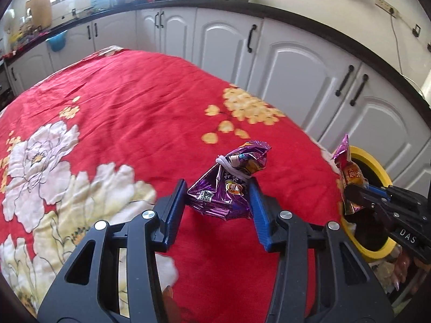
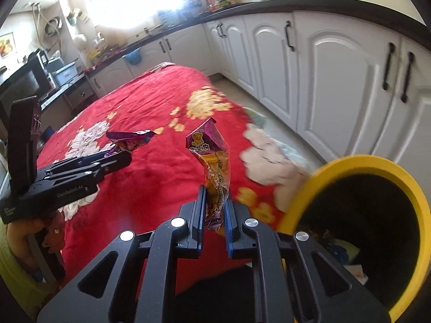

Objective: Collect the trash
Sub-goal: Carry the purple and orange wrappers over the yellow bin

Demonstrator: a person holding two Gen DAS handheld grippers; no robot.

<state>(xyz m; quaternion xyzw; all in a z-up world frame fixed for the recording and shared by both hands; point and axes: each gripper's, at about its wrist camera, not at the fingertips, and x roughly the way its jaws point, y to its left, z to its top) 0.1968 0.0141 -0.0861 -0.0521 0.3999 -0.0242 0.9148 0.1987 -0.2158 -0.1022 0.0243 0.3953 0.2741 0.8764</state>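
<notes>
Our right tool [image 2: 214, 215] pinches the orange snack wrapper [image 2: 215, 167] upright, the yellow-rimmed bin [image 2: 350, 161] just to its right; our left tool [image 1: 218, 202], farther off, clamps the purple wrapper [image 1: 226, 185].

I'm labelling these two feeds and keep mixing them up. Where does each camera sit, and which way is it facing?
Left wrist: on the left gripper, looking down along its fingers at the purple wrapper it grips over the red cloth; the right gripper shows at right.
Right wrist: on the right gripper, pinching an orange wrapper beside the yellow bin; the left gripper and a hand show at left.
Shared: both wrappers, cloth, bin, white cabinets.
</notes>
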